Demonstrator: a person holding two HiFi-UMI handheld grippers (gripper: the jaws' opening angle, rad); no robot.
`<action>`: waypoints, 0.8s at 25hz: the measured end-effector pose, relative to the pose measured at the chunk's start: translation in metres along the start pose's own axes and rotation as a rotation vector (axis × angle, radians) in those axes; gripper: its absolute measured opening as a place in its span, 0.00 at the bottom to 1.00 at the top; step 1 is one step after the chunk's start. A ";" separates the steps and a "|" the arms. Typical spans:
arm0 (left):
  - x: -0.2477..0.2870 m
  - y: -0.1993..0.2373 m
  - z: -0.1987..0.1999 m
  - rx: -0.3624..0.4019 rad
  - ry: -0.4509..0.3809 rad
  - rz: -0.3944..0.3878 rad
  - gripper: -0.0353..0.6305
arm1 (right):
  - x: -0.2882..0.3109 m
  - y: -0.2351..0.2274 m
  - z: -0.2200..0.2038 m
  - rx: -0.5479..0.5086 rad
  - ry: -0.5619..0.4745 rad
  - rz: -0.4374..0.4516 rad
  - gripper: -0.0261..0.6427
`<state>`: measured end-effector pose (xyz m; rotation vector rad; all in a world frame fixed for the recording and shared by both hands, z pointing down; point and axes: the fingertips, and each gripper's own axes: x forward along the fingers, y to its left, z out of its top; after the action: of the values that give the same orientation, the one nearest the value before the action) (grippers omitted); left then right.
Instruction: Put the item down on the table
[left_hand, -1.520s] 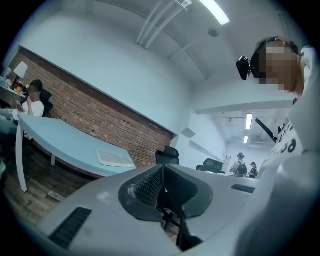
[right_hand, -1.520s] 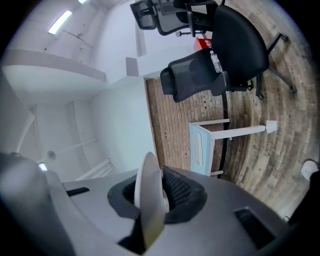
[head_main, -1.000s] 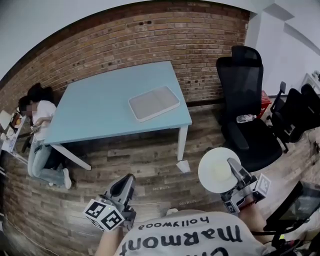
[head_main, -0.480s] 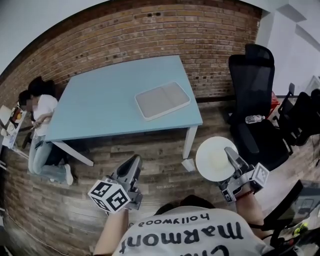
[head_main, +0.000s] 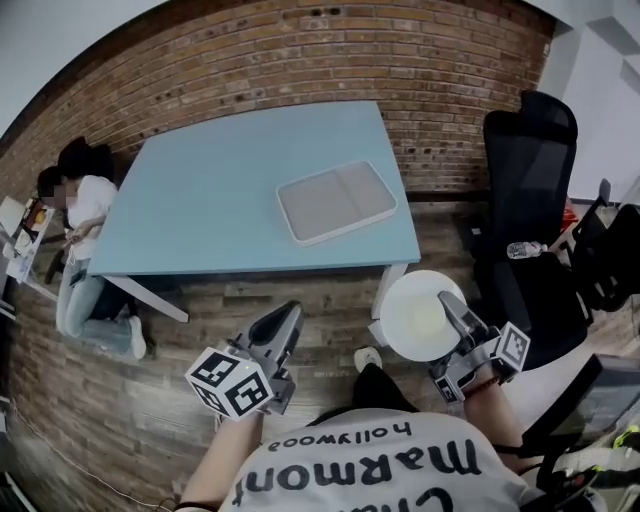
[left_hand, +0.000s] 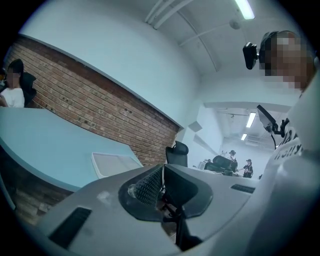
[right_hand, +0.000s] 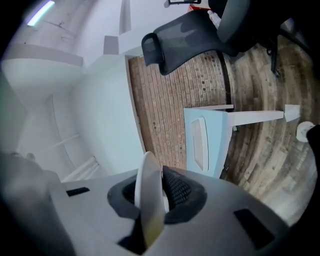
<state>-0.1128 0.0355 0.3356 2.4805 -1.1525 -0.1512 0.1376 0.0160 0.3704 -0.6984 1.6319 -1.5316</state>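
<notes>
A white round plate (head_main: 422, 316) hangs over the wooden floor just off the near right corner of the light blue table (head_main: 200, 215). My right gripper (head_main: 449, 312) is shut on the plate's near rim. In the right gripper view the plate (right_hand: 150, 202) shows edge-on between the jaws. My left gripper (head_main: 288, 322) is shut and holds nothing, low over the floor in front of the table. The left gripper view shows its jaws pressed together at my left gripper (left_hand: 161, 187).
A grey rectangular tray (head_main: 336, 202) lies on the table's right half. A black office chair (head_main: 527, 200) with a water bottle (head_main: 526, 249) on its seat stands to the right. A person (head_main: 78, 250) sits on the floor at the table's left end. A brick wall runs behind.
The view has drawn closer to the table and turned right. Both grippers with the plate have shifted toward the table's near right corner.
</notes>
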 end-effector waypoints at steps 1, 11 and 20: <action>0.006 0.004 -0.001 -0.002 0.006 0.002 0.08 | 0.009 -0.002 0.004 0.004 0.011 -0.002 0.11; 0.075 0.033 0.014 -0.028 0.023 0.030 0.08 | 0.087 -0.009 0.058 0.040 0.083 -0.008 0.11; 0.118 0.061 0.025 -0.102 0.014 0.062 0.08 | 0.141 -0.022 0.099 0.062 0.114 -0.009 0.11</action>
<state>-0.0853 -0.0968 0.3450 2.3515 -1.1840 -0.1700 0.1400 -0.1578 0.3713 -0.5955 1.6590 -1.6479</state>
